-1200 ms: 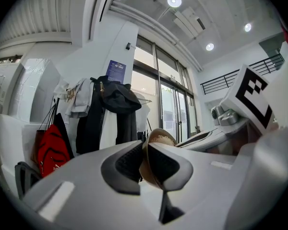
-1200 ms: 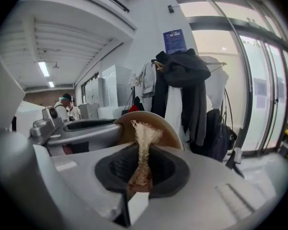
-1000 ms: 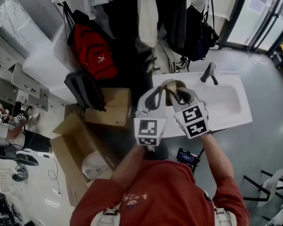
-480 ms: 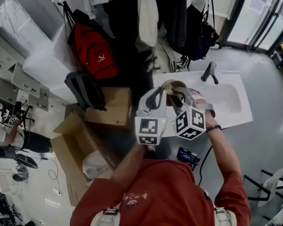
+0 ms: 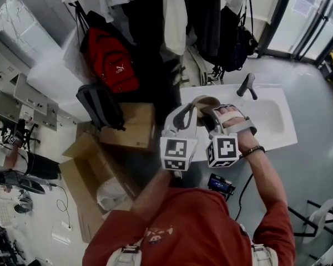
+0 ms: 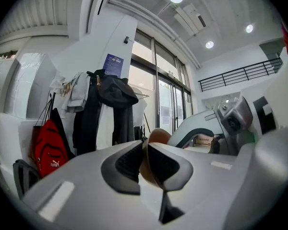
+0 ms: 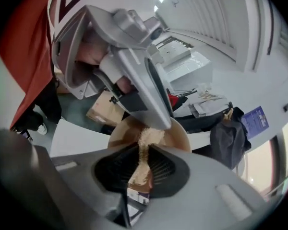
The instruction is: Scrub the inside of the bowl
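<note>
1. Over the left end of a white sink [image 5: 269,121], a person in a red shirt [image 5: 183,226] works with a hand-held gripper in each hand. A brown bowl [image 5: 206,101] sits between the two tools.
2. Left gripper [image 5: 192,108]: its jaws stand narrow, clamped on the bowl's rim. In the left gripper view the rim [image 6: 157,134] rises out of the thin gap between the dark ribbed pads of that gripper [image 6: 145,152].
3. Right gripper [image 5: 211,114]: its jaws are pinched tight on a thin tan scrub pad [image 7: 148,137]. The right gripper view shows the pad running up from that gripper [image 7: 144,151] into the open mouth of the bowl [image 7: 180,131], against the inner wall.
4. In that same view, one grey finger of the left gripper [image 7: 151,87] crosses the top of the bowl where it grips the rim.
5. The person's right hand [image 5: 232,122] wraps the right tool's handle, just beside the bowl.
6. A dark faucet [image 5: 245,86] stands at the far edge of the sink.
7. Beside the sink, a red backpack [image 5: 112,62] hangs under coats, near a grey bag [image 5: 100,107] and open cardboard boxes [image 5: 127,127].
</note>
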{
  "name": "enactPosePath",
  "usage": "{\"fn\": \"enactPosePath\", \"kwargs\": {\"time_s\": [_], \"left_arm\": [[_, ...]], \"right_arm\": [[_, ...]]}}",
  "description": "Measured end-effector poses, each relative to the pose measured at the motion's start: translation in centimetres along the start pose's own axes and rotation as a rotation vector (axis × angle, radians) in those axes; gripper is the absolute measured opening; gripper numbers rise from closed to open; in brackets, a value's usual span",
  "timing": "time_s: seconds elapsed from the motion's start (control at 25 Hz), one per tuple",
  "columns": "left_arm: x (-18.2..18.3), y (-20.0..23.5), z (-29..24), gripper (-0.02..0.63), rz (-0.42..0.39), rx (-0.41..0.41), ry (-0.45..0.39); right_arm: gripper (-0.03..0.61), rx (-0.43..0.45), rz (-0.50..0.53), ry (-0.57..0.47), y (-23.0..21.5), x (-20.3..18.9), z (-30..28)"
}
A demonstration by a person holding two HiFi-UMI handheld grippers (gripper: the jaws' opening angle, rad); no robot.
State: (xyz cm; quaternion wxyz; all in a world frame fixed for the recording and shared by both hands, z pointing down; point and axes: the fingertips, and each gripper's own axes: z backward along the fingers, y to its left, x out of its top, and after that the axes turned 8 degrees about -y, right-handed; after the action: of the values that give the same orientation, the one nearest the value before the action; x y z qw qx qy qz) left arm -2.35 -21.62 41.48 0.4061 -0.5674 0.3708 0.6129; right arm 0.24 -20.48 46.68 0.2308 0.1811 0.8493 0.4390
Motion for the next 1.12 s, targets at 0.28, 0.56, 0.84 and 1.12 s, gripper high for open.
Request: {"fn": "enactPosePath", "kwargs": {"time_s": [0.28,0.56,0.84,1.12], "left_arm": [[0.3,-0.2,-0.2,0.038,-0.001,-0.003,-0.005],[0.4,-0.3,-0.3,0.038,-0.003,-0.003,-0.011],[0.2,-0.5,-0.5,0.038,-0.008,-0.002,-0.01],[0.6,-0.4,-0.4,0.038,-0.013,0.002,-0.015]], "right_arm": [[0.052,0.002,0.047,0.029,0.5,-0.4,-0.1],[0.052,-0.005,-0.045,0.008,0.2,-0.2,0.1],[0.052,-0.015,-0.192,-0.041,-0.1,-0.5,0.0],[0.052,-0.023,-0.413,-0.09,-1.1,-0.5,0.3]]}}
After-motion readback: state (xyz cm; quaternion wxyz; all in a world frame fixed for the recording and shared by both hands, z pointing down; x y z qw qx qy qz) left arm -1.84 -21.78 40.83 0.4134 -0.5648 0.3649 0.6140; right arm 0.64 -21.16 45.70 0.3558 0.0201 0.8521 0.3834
